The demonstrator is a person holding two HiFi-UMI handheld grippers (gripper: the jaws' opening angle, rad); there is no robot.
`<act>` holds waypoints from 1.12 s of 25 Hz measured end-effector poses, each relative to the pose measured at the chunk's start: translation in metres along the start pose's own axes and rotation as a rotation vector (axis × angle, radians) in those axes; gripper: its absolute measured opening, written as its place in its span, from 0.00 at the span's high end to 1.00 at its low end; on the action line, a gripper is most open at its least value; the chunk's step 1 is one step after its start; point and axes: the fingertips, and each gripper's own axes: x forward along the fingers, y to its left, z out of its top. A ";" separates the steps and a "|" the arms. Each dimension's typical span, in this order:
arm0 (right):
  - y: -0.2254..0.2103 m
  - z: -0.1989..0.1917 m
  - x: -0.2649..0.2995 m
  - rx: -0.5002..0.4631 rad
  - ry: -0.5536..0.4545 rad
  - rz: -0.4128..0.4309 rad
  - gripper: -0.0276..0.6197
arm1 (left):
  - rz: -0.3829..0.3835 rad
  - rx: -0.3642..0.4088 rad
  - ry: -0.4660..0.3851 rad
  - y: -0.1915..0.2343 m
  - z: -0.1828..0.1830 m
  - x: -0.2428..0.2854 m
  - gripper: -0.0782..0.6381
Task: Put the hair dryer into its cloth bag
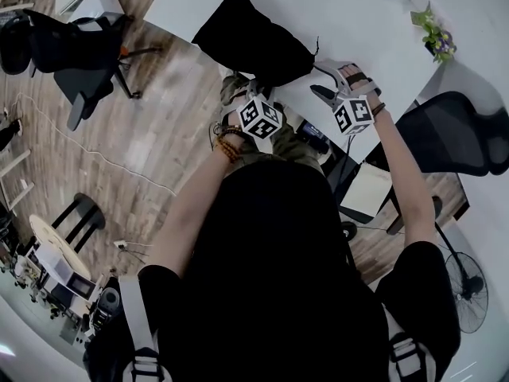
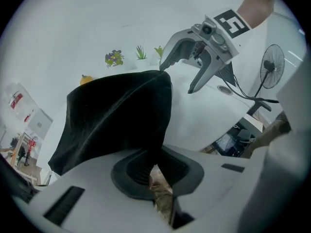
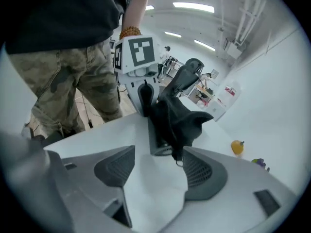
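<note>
The black cloth bag (image 1: 253, 32) lies on the white table (image 1: 358, 22). My left gripper (image 1: 256, 86) is shut on the bag's near edge; in the left gripper view the black cloth (image 2: 116, 120) is pinched between the pads and lifted into a fold. From under the bag (image 3: 182, 113), in the right gripper view, pokes a grey grilled end (image 3: 162, 144) that looks like the hair dryer. My right gripper (image 3: 158, 166) stands open just short of it, with only bare table between its pads. Seen from the head, the right gripper (image 1: 316, 79) is at the bag's right corner.
Small potted plants (image 1: 436, 34) stand at the table's far right. A small yellow object (image 3: 236, 147) sits further along the table. Black office chairs (image 1: 457, 134) (image 1: 71, 50) flank the table, and a floor fan (image 1: 465, 281) stands at the right. The table's near edge is by my legs.
</note>
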 end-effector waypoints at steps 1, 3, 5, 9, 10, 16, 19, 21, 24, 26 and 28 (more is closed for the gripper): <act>-0.004 -0.013 -0.001 -0.015 0.024 0.013 0.49 | -0.001 -0.001 0.000 0.000 0.000 0.000 0.84; -0.012 -0.035 0.001 -0.033 0.070 0.054 0.47 | -0.004 0.005 0.001 0.000 0.000 0.000 0.84; -0.024 -0.042 0.010 -0.032 0.087 0.097 0.45 | -0.004 0.013 0.002 0.000 -0.001 -0.002 0.84; -0.027 -0.016 0.026 -0.013 0.027 0.186 0.44 | -0.014 0.000 0.005 0.000 0.000 -0.002 0.84; -0.024 -0.008 0.030 0.014 0.009 0.197 0.44 | -0.016 -0.011 0.003 -0.001 0.000 -0.003 0.84; -0.027 -0.004 0.037 0.347 -0.020 0.106 0.62 | -0.034 -0.143 -0.041 0.004 0.001 -0.009 0.84; -0.033 -0.011 0.035 0.522 -0.022 -0.004 0.80 | -0.059 -0.183 -0.087 0.003 0.011 -0.013 0.84; -0.036 -0.011 0.035 0.618 -0.018 -0.035 0.81 | -0.075 -0.209 -0.110 0.004 0.018 -0.017 0.84; -0.036 -0.007 0.030 0.741 -0.015 -0.023 0.82 | -0.107 -0.260 -0.160 0.007 0.025 -0.030 0.84; -0.033 -0.003 0.024 0.858 -0.022 0.013 0.82 | -0.117 -0.305 -0.221 0.015 0.034 -0.046 0.84; -0.036 0.004 0.016 1.011 -0.059 0.054 0.82 | -0.119 -0.358 -0.281 0.025 0.046 -0.067 0.84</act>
